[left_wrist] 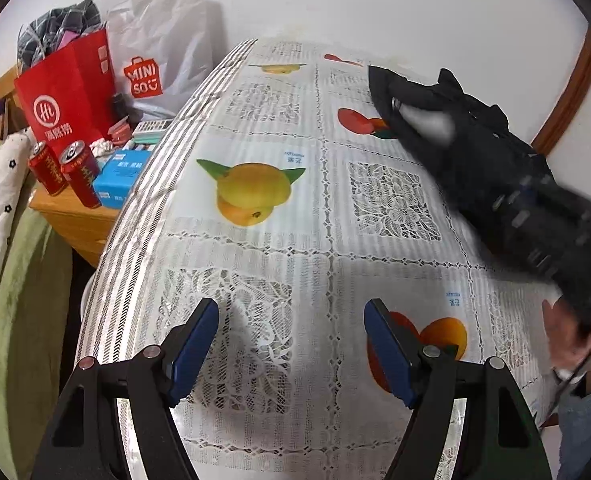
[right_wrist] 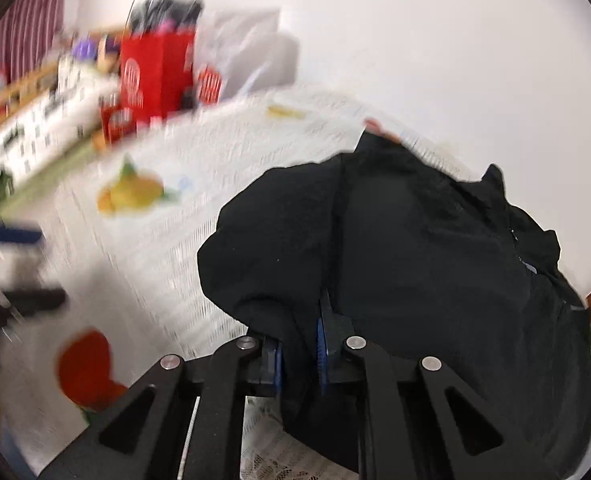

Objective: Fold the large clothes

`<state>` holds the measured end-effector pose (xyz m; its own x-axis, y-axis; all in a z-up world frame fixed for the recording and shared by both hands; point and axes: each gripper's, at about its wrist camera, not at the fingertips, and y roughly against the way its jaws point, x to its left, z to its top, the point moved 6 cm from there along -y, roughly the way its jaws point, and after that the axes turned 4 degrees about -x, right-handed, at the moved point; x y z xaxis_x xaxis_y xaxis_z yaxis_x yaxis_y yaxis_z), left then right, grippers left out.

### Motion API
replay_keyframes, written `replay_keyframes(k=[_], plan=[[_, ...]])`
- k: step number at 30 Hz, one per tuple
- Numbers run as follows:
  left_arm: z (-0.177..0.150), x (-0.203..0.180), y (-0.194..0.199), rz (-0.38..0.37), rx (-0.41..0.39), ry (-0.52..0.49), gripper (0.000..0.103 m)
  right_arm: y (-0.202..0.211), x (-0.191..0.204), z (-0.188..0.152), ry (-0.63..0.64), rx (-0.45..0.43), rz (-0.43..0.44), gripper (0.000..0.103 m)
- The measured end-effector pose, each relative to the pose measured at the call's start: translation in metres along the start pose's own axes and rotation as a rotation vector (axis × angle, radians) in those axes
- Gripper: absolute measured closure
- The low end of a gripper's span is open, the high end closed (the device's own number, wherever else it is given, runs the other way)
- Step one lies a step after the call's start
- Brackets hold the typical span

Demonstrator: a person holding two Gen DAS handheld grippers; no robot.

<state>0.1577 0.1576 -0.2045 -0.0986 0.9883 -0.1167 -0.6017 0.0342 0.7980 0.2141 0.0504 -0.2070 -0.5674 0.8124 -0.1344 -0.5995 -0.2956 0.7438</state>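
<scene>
from the left wrist camera, the left tongs [left_wrist: 291, 344] hang above a table [left_wrist: 295, 208] covered in a white lace-and-fruit cloth. its two blue pads [left_wrist: 195, 344] stand wide apart, with nothing between them, only the cloth below. ahead and to the right of the tongs lies a black jacket [left_wrist: 467, 140], bunched up and lifted at its near end toward the right edge of the view, where it blurs. a pale patch shows inside its far end. a hand [left_wrist: 567, 336] in a blue sleeve sits just right of the right pad. far ahead on the left, past the table edge, a wooden stand holds two red cans [left_wrist: 67, 172], a blue box [left_wrist: 121, 178], a red paper bag [left_wrist: 71, 92] and a white plastic bag [left_wrist: 163, 52].

from the right wrist camera, much of the scene is smeared. the right tongs [right_wrist: 299, 356] are closed down on a fold of the black jacket [right_wrist: 415, 264], the blue pads [right_wrist: 321, 344] pinching cloth between them with only the fabric's thickness left. the jacket heaps up directly ahead and to the right of the tongs, hanging over the right finger. the table [right_wrist: 215, 184] spreads to the left and ahead. the other tongs [right_wrist: 11, 272] show as a dark and blue blur at the far left. the red paper bag [right_wrist: 155, 76] stands far ahead on the left.
</scene>
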Motion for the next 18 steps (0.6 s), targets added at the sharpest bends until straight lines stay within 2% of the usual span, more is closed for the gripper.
replay_keyframes(k=[5, 9, 12, 14, 18], plan=[[0.004, -0.014, 0.000, -0.001, -0.011, -0.026, 0.030, 0.045, -0.057, 0.021, -0.225, -0.160, 0.018, 0.092], [0.009, -0.032, 0.001, -0.024, -0.029, -0.052, 0.030, 0.081, -0.128, 0.014, -0.424, -0.263, -0.057, 0.092], [0.015, -0.054, 0.003, -0.056, -0.057, -0.085, 0.030, 0.099, -0.181, -0.013, -0.629, -0.319, -0.086, 0.092], [0.020, -0.073, 0.005, -0.079, -0.075, -0.120, 0.030, 0.103, -0.211, -0.039, -0.758, -0.324, -0.119, 0.092], [0.025, -0.110, 0.005, -0.129, -0.082, -0.163, 0.030, 0.096, -0.247, -0.095, -0.916, -0.250, -0.174, 0.092]])
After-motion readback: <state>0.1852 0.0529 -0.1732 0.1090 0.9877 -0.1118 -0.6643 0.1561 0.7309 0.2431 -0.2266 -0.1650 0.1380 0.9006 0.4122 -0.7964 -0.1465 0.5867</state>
